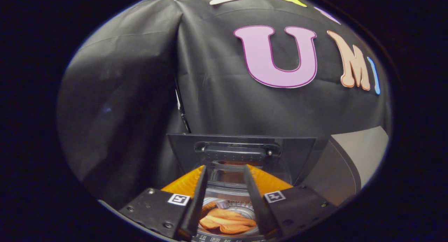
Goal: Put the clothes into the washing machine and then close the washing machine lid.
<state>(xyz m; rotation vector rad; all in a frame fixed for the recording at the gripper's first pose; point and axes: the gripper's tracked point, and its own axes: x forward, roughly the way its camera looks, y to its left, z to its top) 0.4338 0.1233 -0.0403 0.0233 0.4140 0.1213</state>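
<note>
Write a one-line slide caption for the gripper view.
Open gripper poised above the washing machine drum, orange clothes already inside, raised lid with its handle just ahead of the fingers.

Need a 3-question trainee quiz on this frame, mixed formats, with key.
1. True or false: the lid of the washing machine is shut.
2. Where is the orange garment? A) pinched by the hand-held gripper B) in the drum, below the fingers C) draped over the lid
3. Fill in: the hand-held gripper's fingers are ____, with nothing between them.

Key: 1 false, the lid stands raised just beyond the fingertips. 2 B. 3 open.
</note>
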